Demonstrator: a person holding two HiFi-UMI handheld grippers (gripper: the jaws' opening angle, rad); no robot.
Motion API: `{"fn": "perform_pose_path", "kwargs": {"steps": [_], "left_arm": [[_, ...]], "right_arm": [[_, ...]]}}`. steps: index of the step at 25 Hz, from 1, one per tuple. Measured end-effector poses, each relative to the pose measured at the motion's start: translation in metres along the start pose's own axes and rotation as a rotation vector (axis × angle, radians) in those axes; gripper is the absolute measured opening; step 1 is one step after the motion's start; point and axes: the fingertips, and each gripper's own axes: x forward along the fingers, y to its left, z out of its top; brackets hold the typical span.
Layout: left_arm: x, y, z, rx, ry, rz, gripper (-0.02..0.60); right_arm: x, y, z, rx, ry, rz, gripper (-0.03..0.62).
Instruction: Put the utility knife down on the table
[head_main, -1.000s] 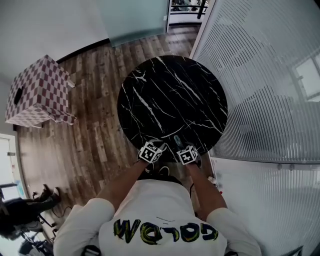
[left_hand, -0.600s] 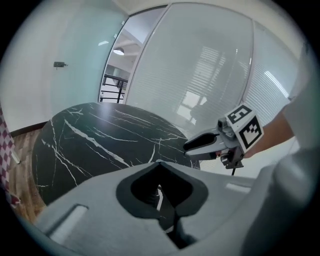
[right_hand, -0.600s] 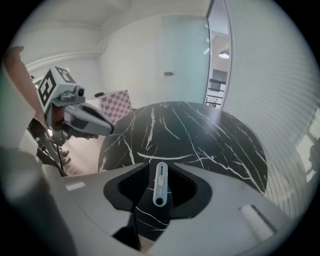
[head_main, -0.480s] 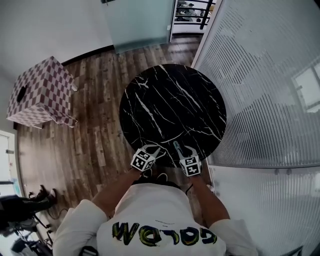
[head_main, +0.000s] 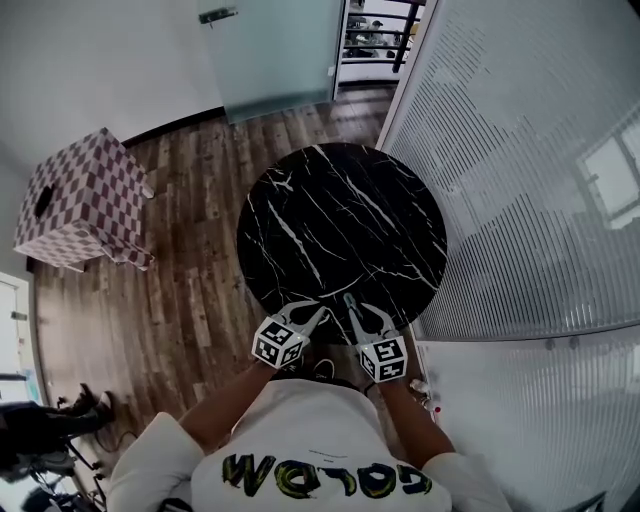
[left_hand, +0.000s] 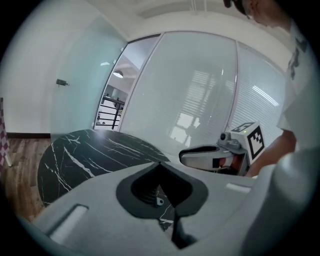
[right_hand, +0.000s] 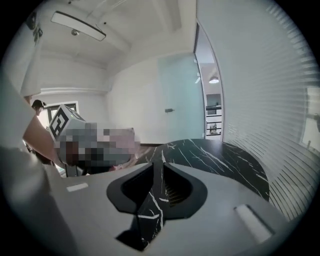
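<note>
A round black worktop with white veining stands on a wooden plank floor, close to a ribbed glass wall. A pink-and-white checked box sits well apart from it on the floor. A frosted glass door closes off the far side of the room.

Both tools are at the near edge of the worktop, side by side, and point across it. The person's white shirt fills the bottom of the head view.

The left tool has its jaws brought together. In its own view the tips meet and nothing sits between them. Only a scrap of marble shows through the opening behind the tips.

The right tool has just been closing. Its jaws now stand a narrow slit apart, not touching. Through that slit the veined worktop shows, and no object is gripped.

Neither tool has hold of the utility knife. I cannot find it on the dark marble in any view. A grey-green sliver at the right tool's tip in the head view is probably just one of its own fingers.
</note>
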Motion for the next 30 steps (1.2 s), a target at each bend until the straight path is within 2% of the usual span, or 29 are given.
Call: {"fn": "perform_pose_path", "kwargs": {"steps": [5, 15, 20, 30], "left_arm": [[-0.019, -0.024, 0.038, -0.012, -0.071, -0.041, 0.0], [-0.073, -0.073, 0.121, 0.073, -0.219, -0.09, 0.0], [-0.092, -0.094, 0.151, 0.122, -0.274, -0.116, 0.0], [-0.132, -0.133, 0.199, 0.145, -0.385, -0.165, 0.0]], "right_arm": [[-0.027, 0.014, 0.048, 0.006, -0.111, 0.016, 0.048], [-0.083, 0.041, 0.127, 0.04, -0.271, 0.04, 0.005], [-0.105, 0.057, 0.162, 0.009, -0.313, 0.061, 0.003], [-0.139, 0.091, 0.219, -0.045, -0.38, 0.11, 0.002]]}}
